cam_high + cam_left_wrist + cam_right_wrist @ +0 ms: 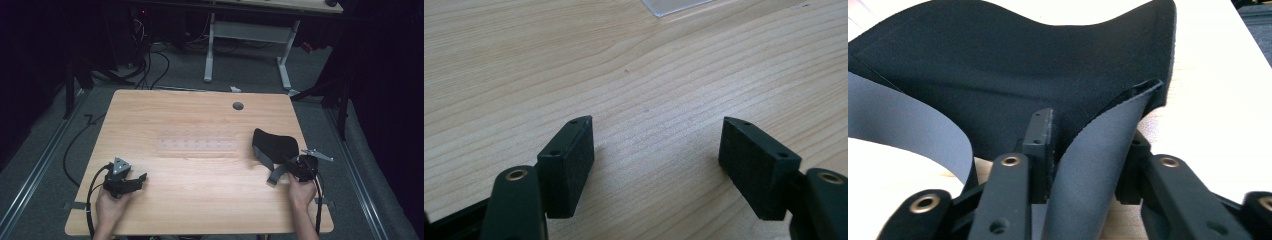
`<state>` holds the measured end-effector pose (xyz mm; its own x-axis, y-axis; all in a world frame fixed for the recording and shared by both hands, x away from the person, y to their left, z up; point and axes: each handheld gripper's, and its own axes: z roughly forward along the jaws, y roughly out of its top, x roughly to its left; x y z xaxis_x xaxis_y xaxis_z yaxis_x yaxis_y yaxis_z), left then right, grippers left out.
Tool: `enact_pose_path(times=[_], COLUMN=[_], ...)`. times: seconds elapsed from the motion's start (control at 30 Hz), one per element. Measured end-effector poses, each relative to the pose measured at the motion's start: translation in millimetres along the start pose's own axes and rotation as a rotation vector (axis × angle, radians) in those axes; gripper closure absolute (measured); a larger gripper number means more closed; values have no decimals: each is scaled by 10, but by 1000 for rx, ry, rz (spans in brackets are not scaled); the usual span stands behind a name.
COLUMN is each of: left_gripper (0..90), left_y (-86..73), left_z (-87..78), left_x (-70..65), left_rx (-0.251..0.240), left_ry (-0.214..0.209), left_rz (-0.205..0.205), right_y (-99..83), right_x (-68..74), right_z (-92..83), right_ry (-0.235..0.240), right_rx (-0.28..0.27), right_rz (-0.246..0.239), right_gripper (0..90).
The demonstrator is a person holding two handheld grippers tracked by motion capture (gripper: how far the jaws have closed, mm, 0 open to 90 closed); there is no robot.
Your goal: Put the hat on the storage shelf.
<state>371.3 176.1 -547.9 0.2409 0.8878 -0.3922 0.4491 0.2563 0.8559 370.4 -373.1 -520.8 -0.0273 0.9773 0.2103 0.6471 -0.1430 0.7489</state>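
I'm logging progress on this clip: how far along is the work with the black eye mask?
Early stage. Done: the right gripper has reached the eye mask. In hand: its jaws pinch the grey strap. Left: the mask lies unmoved on the table; the left gripper rests open, idle.

Between the two black jaws of the right gripper [1083,165] stands a grey strap [1098,165] of a black eye mask [1023,70], the pads closed against it. The mask lies on the pale desk [1213,100], and a second grey strap [903,125] curves off to the left.
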Motion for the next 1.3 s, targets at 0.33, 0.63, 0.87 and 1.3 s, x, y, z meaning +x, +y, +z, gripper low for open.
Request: enact_pose_path(times=[0.33, 0.63, 0.87, 1.3], left_gripper=[308, 307, 308, 306], left_y=[0, 0, 0, 0], left_z=[0, 0, 0, 0], left_x=[0, 0, 0, 0], left_rx=[0, 0, 0, 1], left_ry=[0, 0, 0, -1], left_rz=[-1, 0, 0, 1], right_y=[2, 11, 14, 29], right_x=[5, 8, 12, -1], right_z=[-30, -57, -72, -134], right_ry=[34, 73, 83, 99], right_rx=[-20, -40, -41, -52], right_rz=[-1, 26, 39, 42], right_gripper=[800, 850, 859, 862])
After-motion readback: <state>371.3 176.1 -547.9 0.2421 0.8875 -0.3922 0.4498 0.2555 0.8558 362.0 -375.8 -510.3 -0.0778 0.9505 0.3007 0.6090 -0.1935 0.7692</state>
